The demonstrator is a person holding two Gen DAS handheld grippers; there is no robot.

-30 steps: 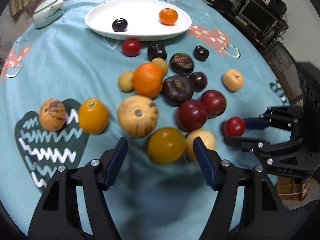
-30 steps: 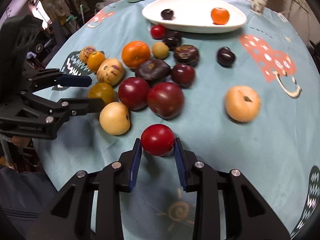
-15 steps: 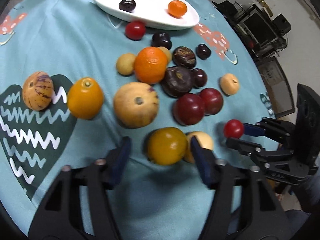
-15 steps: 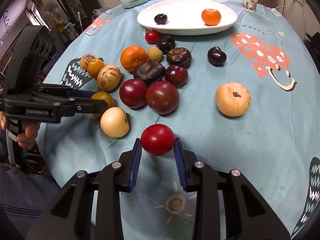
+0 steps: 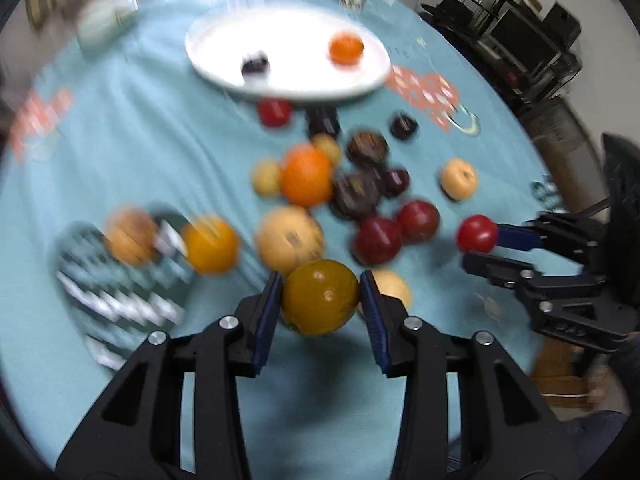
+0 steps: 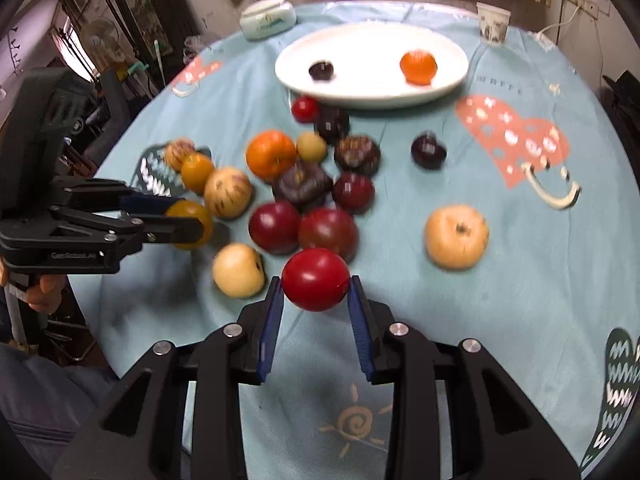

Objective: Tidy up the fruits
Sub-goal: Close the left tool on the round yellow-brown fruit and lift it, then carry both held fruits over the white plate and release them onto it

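Blur smears most of the left wrist view, so the markings of the fruits beyond the left gripper (image 5: 320, 304) cannot be read there, and the pale round fruit (image 5: 394, 288) is half hidden behind its right finger. A dark-yellow fruit (image 5: 320, 297) is pinched between the blue pads of that gripper; it is smooth, glossy and olive-tinged. From the right wrist view the same fruit (image 6: 192, 220) is partly covered by the black fingers of the left gripper (image 6: 176, 220), at the near left edge of the pile.

A red fruit (image 6: 315, 279), round and shiny, is clamped between the pads of the right gripper (image 6: 315, 300), just in front of two dark red fruits. The white oval plate (image 6: 360, 98) is seen at the far side of the blue tablecloth (image 6: 520, 280), carrying a small dark fruit (image 6: 321, 70) and a small orange one (image 6: 418, 66), well apart. A paper cup (image 6: 493, 23) is cut by glare and distance, its print unreadable.
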